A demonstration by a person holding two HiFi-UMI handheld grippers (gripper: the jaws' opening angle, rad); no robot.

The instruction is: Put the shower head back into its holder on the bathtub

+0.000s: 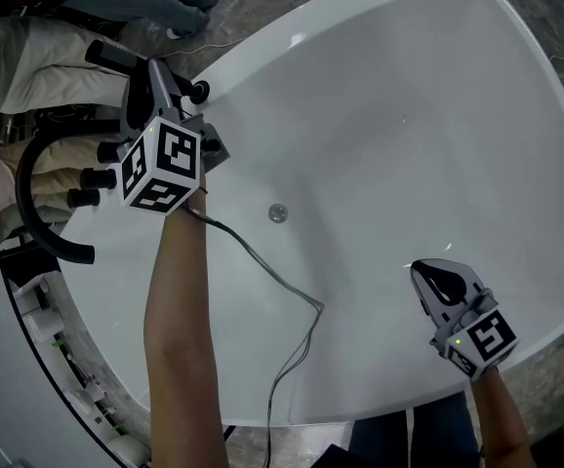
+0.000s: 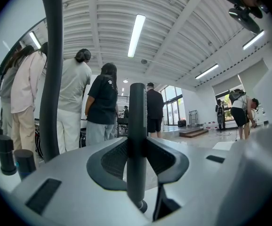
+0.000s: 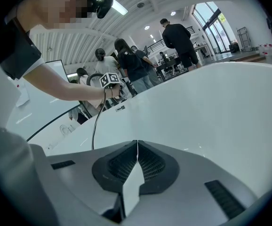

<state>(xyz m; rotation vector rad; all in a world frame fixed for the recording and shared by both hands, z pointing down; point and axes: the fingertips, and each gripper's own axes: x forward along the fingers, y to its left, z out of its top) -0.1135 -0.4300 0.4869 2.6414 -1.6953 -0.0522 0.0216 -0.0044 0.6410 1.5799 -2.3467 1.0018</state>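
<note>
My left gripper (image 1: pixel 152 78) is at the left rim of the white bathtub (image 1: pixel 409 115) and is shut on the shower head (image 1: pixel 111 58), a slim black rod. In the left gripper view the shower head (image 2: pixel 137 126) stands upright between the pads of the left gripper (image 2: pixel 137 147), its lower end just behind them. Black knobs (image 1: pixel 95 176) and a curved black spout (image 1: pixel 28 198) stand on the rim beside it. I cannot make out the holder itself. My right gripper (image 1: pixel 426 273) hovers over the tub's near right side, shut and empty; the right gripper view shows its jaws (image 3: pixel 137 147) pressed together.
A drain (image 1: pixel 278 213) sits in the tub floor. A thin cable (image 1: pixel 262 271) trails from the left gripper across the tub. Several people (image 2: pixel 100 102) stand just beyond the left rim. The spout (image 2: pixel 51 69) rises close on the left gripper's left.
</note>
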